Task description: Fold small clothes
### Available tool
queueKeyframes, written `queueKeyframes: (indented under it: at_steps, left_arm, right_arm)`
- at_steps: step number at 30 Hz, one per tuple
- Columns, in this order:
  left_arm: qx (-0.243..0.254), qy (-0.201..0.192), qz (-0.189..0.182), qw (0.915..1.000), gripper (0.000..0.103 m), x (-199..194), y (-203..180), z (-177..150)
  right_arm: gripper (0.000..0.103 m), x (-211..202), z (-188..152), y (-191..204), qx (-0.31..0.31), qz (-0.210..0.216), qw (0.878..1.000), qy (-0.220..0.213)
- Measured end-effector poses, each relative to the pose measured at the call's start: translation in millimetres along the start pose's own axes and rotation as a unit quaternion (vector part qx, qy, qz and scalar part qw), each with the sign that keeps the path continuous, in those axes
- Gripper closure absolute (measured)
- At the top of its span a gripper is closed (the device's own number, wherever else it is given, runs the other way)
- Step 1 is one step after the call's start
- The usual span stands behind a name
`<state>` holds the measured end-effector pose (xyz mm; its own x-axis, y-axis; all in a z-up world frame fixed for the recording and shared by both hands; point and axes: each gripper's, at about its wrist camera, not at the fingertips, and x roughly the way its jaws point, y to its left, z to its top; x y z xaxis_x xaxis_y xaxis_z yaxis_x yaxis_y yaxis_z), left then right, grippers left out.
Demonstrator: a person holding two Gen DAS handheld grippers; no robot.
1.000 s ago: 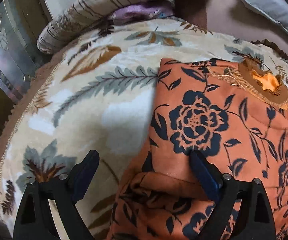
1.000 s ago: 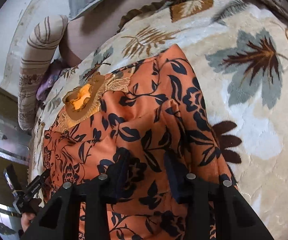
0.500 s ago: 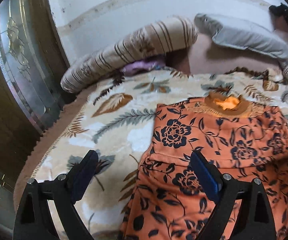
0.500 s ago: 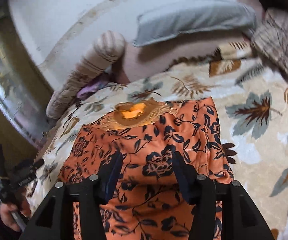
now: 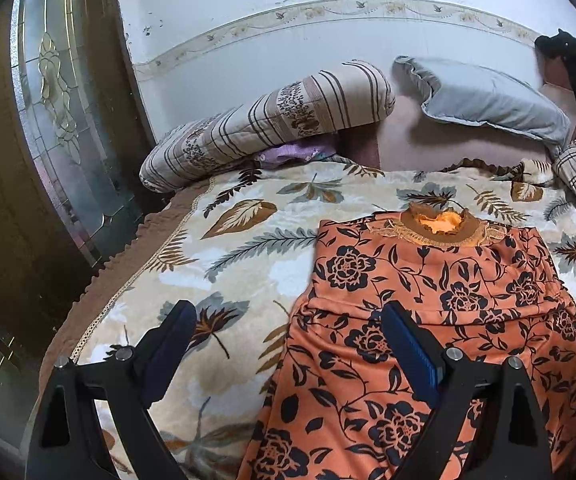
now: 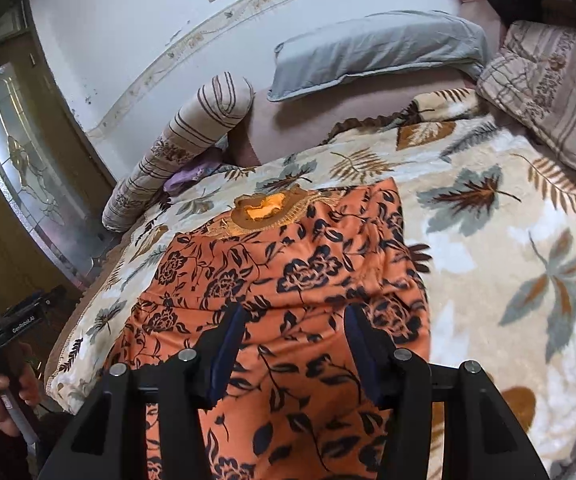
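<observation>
The garment, an orange top with a dark flower print, lies flat on the bed, on a blanket printed with leaves. Its collar points toward the wall and the pillows. Both long sides appear turned in, which leaves a narrow upright panel; a crease runs across the panel partway down. The first folds therefore look complete. The remaining step is judged to be one or more folds along the length, bringing the lower hem toward the collar. The lower hem is outside both views, so the exact state of that end cannot be told.

The left hand-held gripper has its fingers well apart and holds nothing; one finger is above the blanket, the other above the garment's left part. The right hand-held gripper has just been opening; its fingers now stand apart above the middle of the garment with no cloth pinched between them.

Count of items in view:
- Garment on the blanket: one.
- Hand-held grippers: two.
- Striped pillows: two, one at the left and one at the right.
- Grey pillow: one.
- Purple cloth, tucked under the left striped pillow: one.
</observation>
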<state>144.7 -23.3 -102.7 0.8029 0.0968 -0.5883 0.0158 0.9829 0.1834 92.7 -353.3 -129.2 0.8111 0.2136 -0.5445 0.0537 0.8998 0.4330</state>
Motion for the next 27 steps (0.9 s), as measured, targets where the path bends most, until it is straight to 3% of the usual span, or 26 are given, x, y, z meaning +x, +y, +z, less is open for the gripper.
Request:
queueKeyframes:
  at_steps: [27]
  left_arm:
    - [-0.008,0.04,0.012,0.9991,0.009,-4,35,-51]
  right_arm:
    - [0.047,-37,-63,11,0.02,0.004,0.999,0.031]
